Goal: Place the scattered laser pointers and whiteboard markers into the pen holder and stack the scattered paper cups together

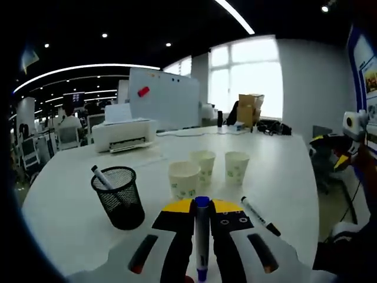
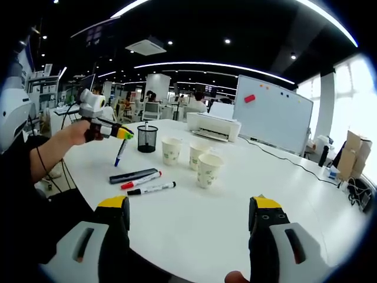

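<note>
My left gripper [image 1: 202, 209] is shut on a blue-capped whiteboard marker [image 1: 202, 247], held above the white table [image 1: 283, 177]. From the right gripper view the left gripper [image 2: 111, 131] hangs the blue marker [image 2: 121, 152] tip-down, left of the black mesh pen holder [image 2: 147, 138]. The pen holder [image 1: 119, 199] has one marker [image 1: 101, 175] in it. Three separate paper cups [image 1: 184, 178] [image 1: 203, 164] [image 1: 237, 167] stand upright behind it. A black marker [image 1: 260, 216] lies on the table. My right gripper [image 2: 189, 217] is open and empty, near a dark laser pointer [image 2: 134, 175], a red marker [image 2: 141, 180] and a black marker [image 2: 152, 188].
A white printer [image 2: 213, 125] and a whiteboard [image 2: 277, 115] stand at the far side of the table. Cardboard boxes [image 1: 250, 108] sit by the window. A person's arm [image 2: 50, 150] reaches in from the left. Chairs and desks fill the room behind.
</note>
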